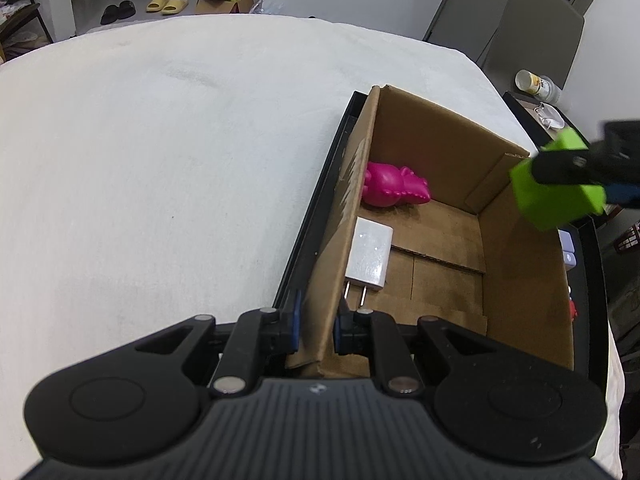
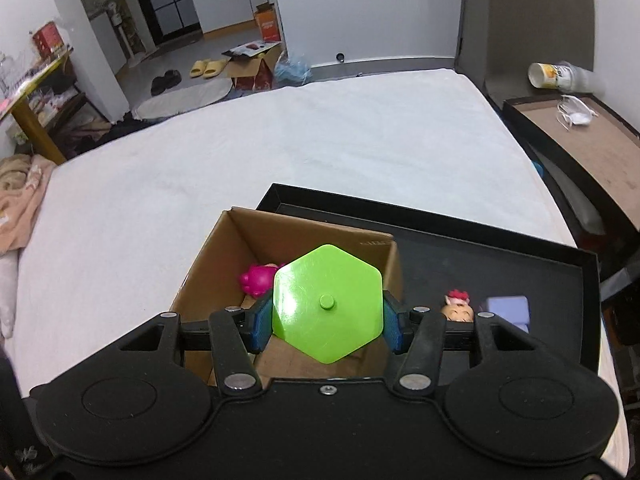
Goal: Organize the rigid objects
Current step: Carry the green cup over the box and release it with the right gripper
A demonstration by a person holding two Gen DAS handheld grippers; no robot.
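An open cardboard box (image 1: 520, 264) stands in a black tray (image 1: 308, 236) on a white bed. Inside lie a magenta toy (image 1: 394, 185) and a white plug charger (image 1: 368, 258). My left gripper (image 1: 316, 326) is shut on the box's near left wall (image 1: 340, 216). My right gripper (image 2: 326, 322) is shut on a lime green hexagonal block (image 2: 326, 304) and holds it above the box (image 2: 208, 276); the block also shows at the right of the left wrist view (image 1: 556, 188). The magenta toy (image 2: 258, 278) peeks out behind the block.
In the tray (image 2: 500, 248) beside the box lie a small red-haired figurine (image 2: 458, 306) and a pale lilac block (image 2: 508, 308). A side table (image 2: 592, 148) with a cup and glasses stands to the right. The white bedsheet (image 1: 160, 160) stretches left and behind.
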